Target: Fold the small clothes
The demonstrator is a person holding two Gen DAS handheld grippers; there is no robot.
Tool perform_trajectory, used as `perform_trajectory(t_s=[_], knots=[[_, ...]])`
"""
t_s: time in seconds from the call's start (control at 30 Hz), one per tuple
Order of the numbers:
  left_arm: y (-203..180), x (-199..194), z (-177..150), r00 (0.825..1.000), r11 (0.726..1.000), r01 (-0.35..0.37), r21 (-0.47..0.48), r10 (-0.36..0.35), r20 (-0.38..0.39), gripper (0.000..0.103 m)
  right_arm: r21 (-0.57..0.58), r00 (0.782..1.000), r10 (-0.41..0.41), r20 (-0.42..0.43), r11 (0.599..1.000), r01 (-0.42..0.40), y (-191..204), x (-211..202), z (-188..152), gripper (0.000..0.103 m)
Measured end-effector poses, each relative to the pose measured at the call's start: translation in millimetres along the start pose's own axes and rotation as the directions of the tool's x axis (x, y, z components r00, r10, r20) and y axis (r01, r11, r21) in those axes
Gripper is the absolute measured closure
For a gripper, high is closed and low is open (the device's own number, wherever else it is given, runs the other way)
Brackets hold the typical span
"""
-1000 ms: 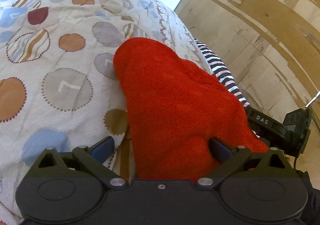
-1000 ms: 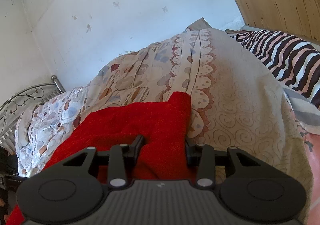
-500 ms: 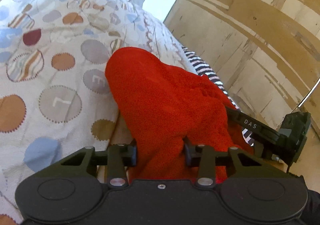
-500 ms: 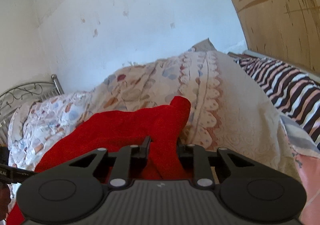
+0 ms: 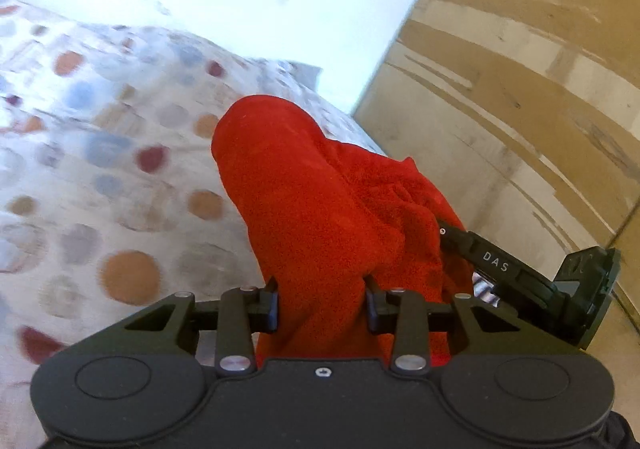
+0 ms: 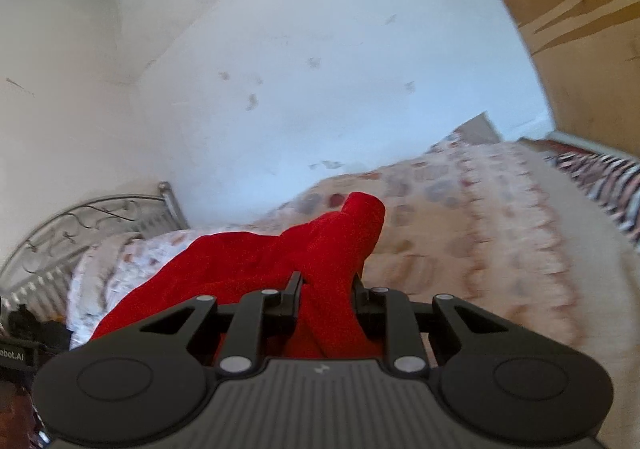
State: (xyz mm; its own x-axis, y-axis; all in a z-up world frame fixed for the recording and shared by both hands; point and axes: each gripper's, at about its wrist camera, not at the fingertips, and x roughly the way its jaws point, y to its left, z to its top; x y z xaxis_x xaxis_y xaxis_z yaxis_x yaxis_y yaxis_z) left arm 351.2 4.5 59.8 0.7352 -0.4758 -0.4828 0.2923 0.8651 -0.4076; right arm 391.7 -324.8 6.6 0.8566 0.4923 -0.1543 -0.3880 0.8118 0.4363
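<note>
White plaster walls and a plywood panel (image 5: pixel 520 97) close in a bed spread with a cream quilt printed with coloured dots (image 5: pixel 104 177). Above it, a small red fleece garment (image 5: pixel 320 217) is stretched between two black hand-held grippers. Its near edge is bunched between the pads of the left gripper (image 5: pixel 322 305), which is clamped on the fabric. The right gripper (image 6: pixel 326 303) pinches another fold, a red corner poking up past its fingers. A striped blanket (image 6: pixel 600 177) lies by the panel.
</note>
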Motion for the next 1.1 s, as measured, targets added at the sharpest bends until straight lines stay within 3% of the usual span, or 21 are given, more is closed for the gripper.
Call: perform_trajectory(t_s=[0.27, 0.43, 0.53, 0.6, 0.7, 0.73, 0.8, 0.83, 0.97, 1.1], knots=[[83, -37, 16, 0.988, 0.988, -0.155, -0.019, 0.155, 0.007, 0.064, 0.022, 0.991, 0.090, -0.102, 0.996, -0.088, 63, 92, -28, 0.080], [145, -16, -3, 0.981, 0.978, -0.186, -0.092, 0.180, -0.070, 0.062, -0.011, 0.973, 0.052, -0.225, 0.998, -0.056, 72, 141, -62, 0.078], [167, -12, -16, 0.984, 0.974, -0.175, -0.146, 0.168, -0.055, 0.056, -0.047, 0.968, 0.007, -0.251, 0.999, -0.020, 67, 150, -75, 0.073], [167, -13, -19, 0.986, 0.975, -0.166, -0.147, 0.161, -0.040, 0.050, -0.059, 0.966, 0.003, -0.257, 0.998, -0.019, 66, 146, -77, 0.067], [155, -20, -20, 0.977, 0.972, -0.215, -0.093, 0.215, -0.018, 0.036, -0.117, 0.965, -0.035, -0.259, 0.993, 0.004, 70, 142, -73, 0.052], [149, -23, -21, 0.972, 0.969, -0.234, -0.079, 0.235, -0.007, 0.033, -0.129, 0.968, -0.040, -0.250, 0.992, 0.007, 74, 137, -71, 0.040], [144, -29, -24, 0.969, 0.967, -0.244, -0.078, 0.245, 0.010, 0.020, -0.145, 0.976, -0.041, -0.215, 0.989, 0.010, 81, 129, -63, 0.023], [143, -32, -26, 0.968, 0.965, -0.249, -0.084, 0.250, 0.012, 0.019, -0.157, 0.980, -0.043, -0.195, 0.987, 0.012, 87, 126, -59, 0.019], [130, -43, -41, 0.968, 0.966, -0.251, -0.065, 0.251, -0.003, 0.014, -0.255, 0.981, -0.052, -0.189, 0.967, 0.002, 110, 126, -58, 0.010], [120, -44, -62, 0.953, 0.954, -0.301, 0.012, 0.301, -0.033, 0.014, -0.304, 0.953, -0.130, -0.275, 0.952, 0.043, 114, 133, -78, 0.009]])
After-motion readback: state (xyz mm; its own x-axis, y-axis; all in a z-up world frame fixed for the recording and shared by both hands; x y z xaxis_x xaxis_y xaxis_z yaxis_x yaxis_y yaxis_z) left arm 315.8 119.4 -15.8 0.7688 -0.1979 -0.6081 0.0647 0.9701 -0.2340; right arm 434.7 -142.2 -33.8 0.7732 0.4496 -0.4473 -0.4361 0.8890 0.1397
